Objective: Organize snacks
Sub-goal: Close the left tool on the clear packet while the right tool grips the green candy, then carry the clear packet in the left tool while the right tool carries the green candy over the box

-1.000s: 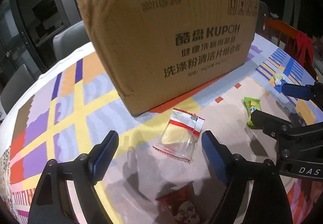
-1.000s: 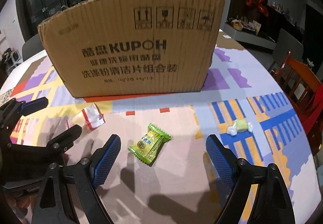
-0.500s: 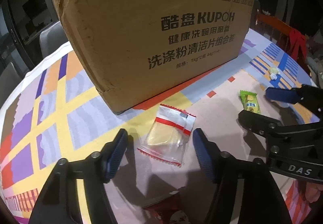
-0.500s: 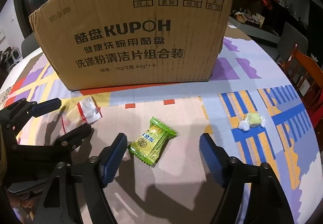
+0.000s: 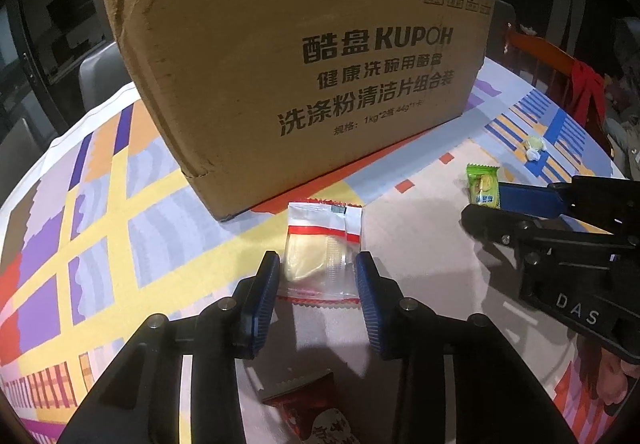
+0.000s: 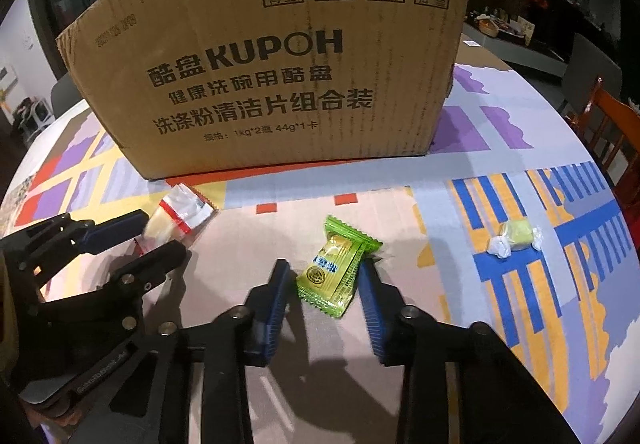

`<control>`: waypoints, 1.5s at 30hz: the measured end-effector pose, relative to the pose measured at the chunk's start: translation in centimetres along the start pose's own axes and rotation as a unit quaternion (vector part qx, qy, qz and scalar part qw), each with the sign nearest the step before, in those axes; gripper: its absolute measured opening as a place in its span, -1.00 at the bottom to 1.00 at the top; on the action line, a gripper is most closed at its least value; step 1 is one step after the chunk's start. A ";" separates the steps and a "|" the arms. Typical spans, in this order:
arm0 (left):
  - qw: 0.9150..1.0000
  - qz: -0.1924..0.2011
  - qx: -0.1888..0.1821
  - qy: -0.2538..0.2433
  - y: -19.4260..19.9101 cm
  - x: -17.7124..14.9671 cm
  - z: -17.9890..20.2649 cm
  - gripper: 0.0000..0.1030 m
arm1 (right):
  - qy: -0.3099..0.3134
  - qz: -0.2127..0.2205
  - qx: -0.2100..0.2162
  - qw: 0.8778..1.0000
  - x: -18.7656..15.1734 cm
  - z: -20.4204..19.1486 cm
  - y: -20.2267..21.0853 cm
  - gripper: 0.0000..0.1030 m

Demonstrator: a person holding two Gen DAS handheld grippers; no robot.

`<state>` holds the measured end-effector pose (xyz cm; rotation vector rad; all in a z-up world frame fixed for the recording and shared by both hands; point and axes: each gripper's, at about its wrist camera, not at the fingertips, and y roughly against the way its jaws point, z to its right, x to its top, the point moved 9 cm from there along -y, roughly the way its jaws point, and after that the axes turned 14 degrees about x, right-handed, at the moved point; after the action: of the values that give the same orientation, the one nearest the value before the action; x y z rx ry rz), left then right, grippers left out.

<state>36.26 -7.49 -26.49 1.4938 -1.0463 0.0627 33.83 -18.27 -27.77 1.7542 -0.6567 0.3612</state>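
Having just closed, each tool now grips a snack — left tool the clear packet, right tool the green candy.

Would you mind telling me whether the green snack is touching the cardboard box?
Apart. In the right wrist view, bare tablecloth lies between the green snack and the cardboard box, which stands well behind it.

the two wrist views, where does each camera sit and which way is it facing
Left wrist: on the left gripper, angled down at the clear red-striped packet its closing jaws bracket; right gripper at the right edge.
Right wrist: on the right gripper, angled down at the green candy packet its closing jaws bracket; left gripper at the left edge.
Shared: cardboard box, both packets, pale green twist-wrapped candy, patterned tablecloth.
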 end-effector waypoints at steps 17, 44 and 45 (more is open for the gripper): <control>0.999 0.004 0.016 0.041 2.1 0.4 -1.6 -0.28 | 0.010 0.015 0.019 1.000 0.4 -1.3 1.6 -0.53; 0.991 0.014 0.066 0.116 8.7 2.0 -2.8 -0.28 | 0.045 0.070 0.046 0.995 3.2 -2.8 7.8 -0.53; 0.991 0.014 0.067 0.117 8.9 2.1 -2.8 -0.28 | 0.047 0.073 0.047 0.995 3.3 -2.7 8.1 -0.53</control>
<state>33.38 -4.98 -17.70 1.5503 -0.8873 0.3275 31.91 -17.85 -18.84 1.7709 -0.7116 0.5788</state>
